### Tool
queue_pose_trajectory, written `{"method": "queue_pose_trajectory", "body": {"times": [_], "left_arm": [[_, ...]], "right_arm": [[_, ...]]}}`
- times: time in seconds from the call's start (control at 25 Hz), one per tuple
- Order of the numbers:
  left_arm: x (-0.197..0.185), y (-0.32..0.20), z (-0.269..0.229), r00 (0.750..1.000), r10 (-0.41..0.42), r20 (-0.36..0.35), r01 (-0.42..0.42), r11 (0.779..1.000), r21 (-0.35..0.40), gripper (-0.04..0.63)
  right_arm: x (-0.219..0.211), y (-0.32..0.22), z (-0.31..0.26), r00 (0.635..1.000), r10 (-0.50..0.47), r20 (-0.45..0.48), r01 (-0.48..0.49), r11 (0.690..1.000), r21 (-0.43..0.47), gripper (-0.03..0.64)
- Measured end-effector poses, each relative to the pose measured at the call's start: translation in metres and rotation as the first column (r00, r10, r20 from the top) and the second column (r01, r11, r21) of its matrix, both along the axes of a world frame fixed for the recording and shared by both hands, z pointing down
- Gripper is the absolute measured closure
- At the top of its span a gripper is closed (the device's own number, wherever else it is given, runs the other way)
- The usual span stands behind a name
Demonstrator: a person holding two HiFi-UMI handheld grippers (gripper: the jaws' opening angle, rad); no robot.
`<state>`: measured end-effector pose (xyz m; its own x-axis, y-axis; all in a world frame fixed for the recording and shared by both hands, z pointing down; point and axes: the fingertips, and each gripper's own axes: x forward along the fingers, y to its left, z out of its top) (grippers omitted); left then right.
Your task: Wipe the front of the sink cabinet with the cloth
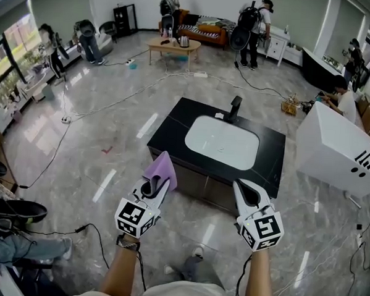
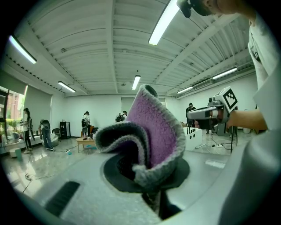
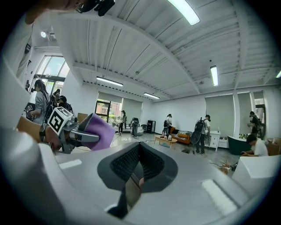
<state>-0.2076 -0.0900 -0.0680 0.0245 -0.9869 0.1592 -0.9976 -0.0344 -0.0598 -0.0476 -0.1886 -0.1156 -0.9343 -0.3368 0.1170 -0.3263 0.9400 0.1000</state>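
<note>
The sink cabinet (image 1: 198, 183) stands ahead of me, with a black top (image 1: 173, 128), a white basin (image 1: 222, 142) and a black faucet (image 1: 235, 108). My left gripper (image 1: 153, 185) hovers just in front of its near left corner, shut on a purple cloth (image 1: 161, 169) with a grey back. In the left gripper view the cloth (image 2: 151, 136) stands up folded out of the jaws. My right gripper (image 1: 248, 189) is held level beside it, before the cabinet front, shut with nothing in it; its dark pads (image 3: 149, 165) meet. Both grippers point upward, apart from the cabinet.
A large white box (image 1: 336, 149) stands right of the cabinet. Cables (image 1: 82, 111) run across the glossy floor at left and behind. Several people, a coffee table (image 1: 173, 46) and a sofa are at the far end. A seated person's legs (image 1: 19, 247) are at my near left.
</note>
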Motion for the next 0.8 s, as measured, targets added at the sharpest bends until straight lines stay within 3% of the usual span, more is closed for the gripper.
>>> {"method": "queue_pose_trajectory", "body": {"times": [0.24,0.52,0.8], "left_arm": [[-0.034,0.012,0.026,1.000,-0.024,-0.001,0.024,1.000,-0.003,0.551],[-0.087,0.007,0.085,0.996,-0.085,0.019,0.085,0.996,0.006,0.551],[-0.128,-0.010,0.162,0.982,-0.154,0.111,0.158,0.987,-0.021,0.551]], "right_arm": [[-0.012,0.015,0.024,0.998,0.050,0.029,-0.050,0.999,-0.017,0.609],[-0.038,-0.008,0.072,0.995,0.079,0.067,-0.077,0.997,-0.021,0.609],[-0.068,-0.033,0.153,0.999,0.042,0.029,-0.042,0.999,-0.008,0.609]]}}
